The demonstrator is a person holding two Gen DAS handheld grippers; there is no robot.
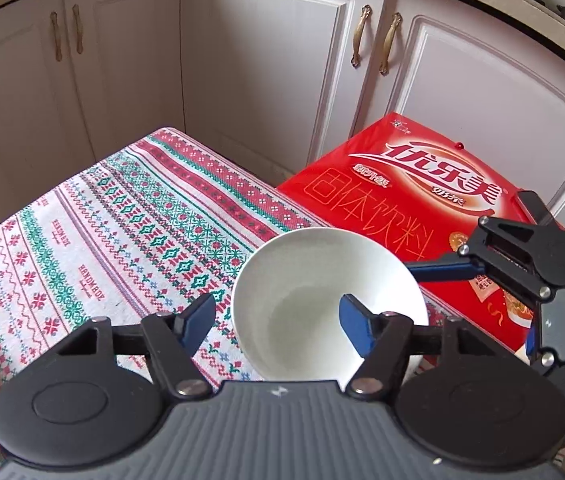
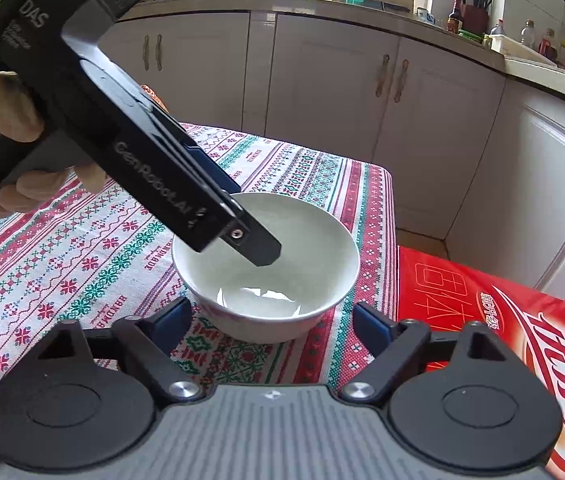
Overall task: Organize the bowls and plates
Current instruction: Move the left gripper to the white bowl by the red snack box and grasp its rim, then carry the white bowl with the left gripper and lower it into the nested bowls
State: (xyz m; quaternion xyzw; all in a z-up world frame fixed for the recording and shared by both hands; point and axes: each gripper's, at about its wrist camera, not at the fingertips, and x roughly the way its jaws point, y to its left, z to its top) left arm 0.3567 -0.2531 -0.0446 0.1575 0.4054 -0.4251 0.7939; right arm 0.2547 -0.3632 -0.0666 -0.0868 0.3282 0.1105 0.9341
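Bowl of white glazed ceramic [image 1: 322, 300] sits upright near the table's [image 1: 102, 240] edge. Left fingers [image 1: 356, 328] straddle its near rim, one pad inside, one outside, not visibly pressing. Right fingers [image 2: 172, 318] stand open just short of it. Best to close squarely on the rim before lifting.
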